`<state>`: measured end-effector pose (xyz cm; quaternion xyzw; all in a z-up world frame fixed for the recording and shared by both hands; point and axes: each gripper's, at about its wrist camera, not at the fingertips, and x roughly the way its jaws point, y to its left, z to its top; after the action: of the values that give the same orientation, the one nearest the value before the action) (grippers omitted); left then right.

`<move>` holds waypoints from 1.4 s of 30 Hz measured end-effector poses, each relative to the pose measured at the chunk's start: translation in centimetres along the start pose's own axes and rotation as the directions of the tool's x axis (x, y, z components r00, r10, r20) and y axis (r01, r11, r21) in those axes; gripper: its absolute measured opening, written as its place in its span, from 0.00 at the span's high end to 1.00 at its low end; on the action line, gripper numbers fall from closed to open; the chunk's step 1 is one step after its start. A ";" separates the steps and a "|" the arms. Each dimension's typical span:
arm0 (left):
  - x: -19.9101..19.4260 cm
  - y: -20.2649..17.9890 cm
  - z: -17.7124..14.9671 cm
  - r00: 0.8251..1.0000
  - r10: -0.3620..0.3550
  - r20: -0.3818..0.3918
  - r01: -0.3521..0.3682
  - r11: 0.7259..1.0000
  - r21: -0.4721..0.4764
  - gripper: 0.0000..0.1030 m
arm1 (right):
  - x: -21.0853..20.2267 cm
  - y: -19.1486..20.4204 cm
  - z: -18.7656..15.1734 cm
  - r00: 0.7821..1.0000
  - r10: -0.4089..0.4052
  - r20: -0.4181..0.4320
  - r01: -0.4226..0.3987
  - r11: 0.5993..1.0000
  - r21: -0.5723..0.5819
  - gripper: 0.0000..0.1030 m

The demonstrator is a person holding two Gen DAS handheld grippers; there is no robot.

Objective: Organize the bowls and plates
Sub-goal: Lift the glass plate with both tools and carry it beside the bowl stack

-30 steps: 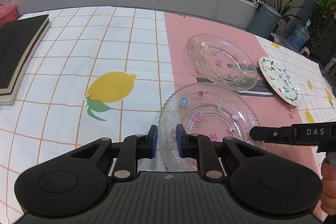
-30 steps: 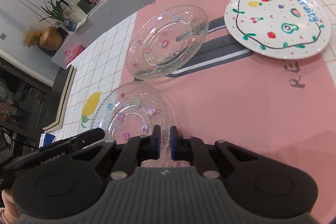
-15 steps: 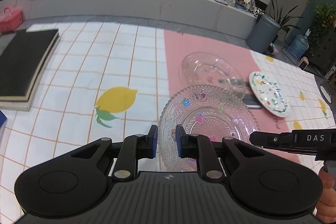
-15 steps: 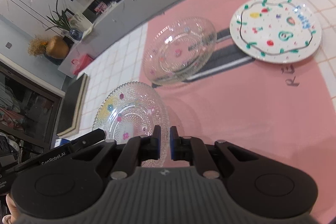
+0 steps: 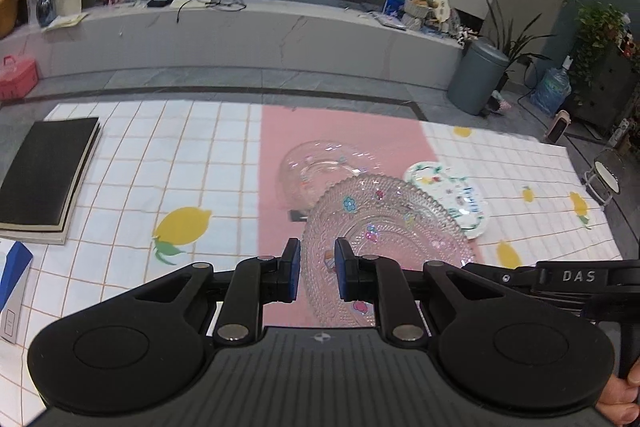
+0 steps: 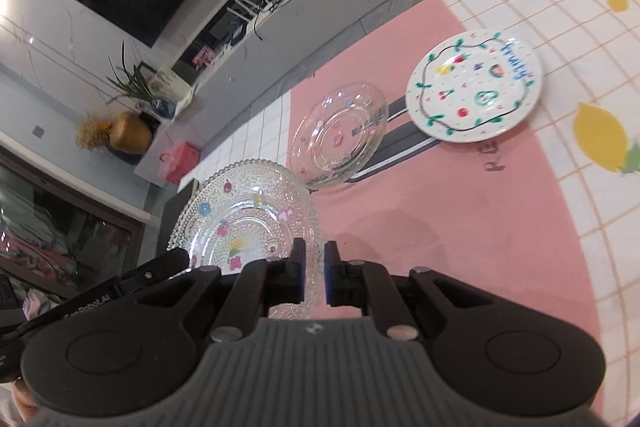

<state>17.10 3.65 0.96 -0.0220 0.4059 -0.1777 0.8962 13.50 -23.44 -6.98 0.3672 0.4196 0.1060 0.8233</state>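
Note:
A beaded clear glass plate (image 5: 384, 223) with small flower stickers is lifted off the table and tilted. My left gripper (image 5: 317, 273) is shut on its left rim. My right gripper (image 6: 315, 277) is shut on its right rim, where the plate (image 6: 248, 215) fills the lower left of the right wrist view. A second clear glass plate (image 5: 320, 167) (image 6: 340, 135) lies on the pink strip of the cloth beyond it. A white plate with fruit drawings (image 5: 448, 195) (image 6: 474, 85) lies to its right.
A checked tablecloth with lemon prints (image 5: 184, 227) covers the table. A black book (image 5: 44, 171) lies at the left edge, a blue-white box (image 5: 12, 287) near it. Beyond the table stand a low stone bench (image 5: 256, 35) and a grey bin (image 5: 476, 75).
Both grippers have raised the beaded glass plate off the table and tilted it. The other two plates now look smaller and farther below.

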 end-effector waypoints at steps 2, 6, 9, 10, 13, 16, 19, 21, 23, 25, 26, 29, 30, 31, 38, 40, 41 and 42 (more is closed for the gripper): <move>-0.6 -1.4 0.0 1.000 -0.002 0.005 0.002 1.000 0.005 0.81 | -1.4 -0.6 -0.1 1.000 0.004 0.008 -0.004 1.000 0.011 0.93; -1.1 -3.8 -0.5 1.000 -0.016 -0.001 0.016 1.000 0.001 0.81 | -4.2 -2.3 -0.6 1.000 -0.001 0.023 0.001 1.000 0.027 0.93; -1.1 -5.6 -1.4 1.000 -0.026 -0.016 0.025 1.000 -0.003 0.81 | -6.0 -3.6 -0.9 0.999 -0.018 0.030 0.017 0.999 0.036 0.93; -1.0 -6.3 -1.7 0.999 -0.030 -0.022 0.030 1.000 -0.005 0.81 | -6.5 -4.1 -1.1 0.999 -0.026 0.032 0.025 0.999 0.038 0.93; -0.7 -7.8 -2.6 0.998 -0.041 -0.042 0.040 0.999 -0.013 0.81 | -8.0 -5.8 -1.7 0.998 -0.045 0.032 0.044 0.998 0.051 0.93; -0.4 -9.4 -3.4 0.997 -0.041 -0.064 0.040 0.999 -0.017 0.81 | -9.2 -7.5 -2.3 0.998 -0.058 0.019 0.056 0.996 0.075 0.93; -0.2 -10.9 -4.6 0.996 -0.037 -0.084 0.035 0.999 -0.019 0.81 | -10.1 -9.0 -2.9 0.997 -0.073 0.006 0.072 0.994 0.086 0.93; 0.1 -11.8 -5.4 0.995 -0.033 -0.099 0.031 0.999 -0.026 0.81 | -10.5 -10.0 -3.2 0.996 -0.085 -0.004 0.085 0.992 0.092 0.93; 0.6 -12.4 -6.3 0.992 -0.032 -0.121 0.028 0.999 -0.034 0.81 | -10.9 -11.0 -3.6 0.995 -0.100 -0.016 0.101 0.990 0.095 0.93; 0.9 -13.0 -7.3 0.990 -0.029 -0.140 0.023 0.999 -0.045 0.81 | -11.1 -12.0 -3.9 0.993 -0.115 -0.028 0.117 0.988 0.098 0.93; 1.2 -13.3 -7.8 0.988 -0.025 -0.151 0.017 0.999 -0.049 0.81 | -11.2 -12.4 -4.0 0.992 -0.122 -0.034 0.125 0.987 0.097 0.93; 1.7 -14.3 -9.3 0.985 -0.002 -0.174 -0.007 0.999 -0.047 0.81 | -11.3 -13.3 -4.3 0.988 -0.143 -0.050 0.147 0.986 0.080 0.93; 2.0 -14.5 -9.7 0.983 0.006 -0.182 -0.015 0.999 -0.047 0.81 | -11.3 -13.6 -4.4 0.987 -0.149 -0.055 0.153 0.985 0.075 0.93; 2.1 -14.8 -10.1 0.982 0.013 -0.189 -0.022 0.999 -0.046 0.81 | -11.3 -13.9 -4.5 0.986 -0.155 -0.061 0.159 0.985 0.070 0.93; 3.3 -15.5 -12.3 0.971 0.044 -0.237 -0.055 0.998 -0.040 0.81 | -10.6 -15.5 -5.2 0.978 -0.185 -0.098 0.192 0.979 0.063 0.93; 3.7 -15.5 -12.7 0.967 0.054 -0.249 -0.067 0.997 -0.041 0.81 | -10.3 -15.7 -5.4 0.976 -0.190 -0.107 0.197 0.979 0.058 0.93; 3.9 -15.4 -13.0 0.965 0.058 -0.257 -0.071 0.996 -0.044 0.81 | -10.2 -15.8 -5.5 0.975 -0.193 -0.110 0.200 0.978 0.054 0.93; 4.2 -15.4 -13.2 0.963 0.061 -0.263 -0.076 0.996 -0.048 0.81 | -10.0 -15.9 -5.6 0.974 -0.197 -0.113 0.204 0.978 0.050 0.94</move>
<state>5.31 -10.77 -8.03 -0.0102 0.5261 -0.1363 0.8394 0.78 -36.59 -13.97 0.3418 0.5011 0.0290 0.7945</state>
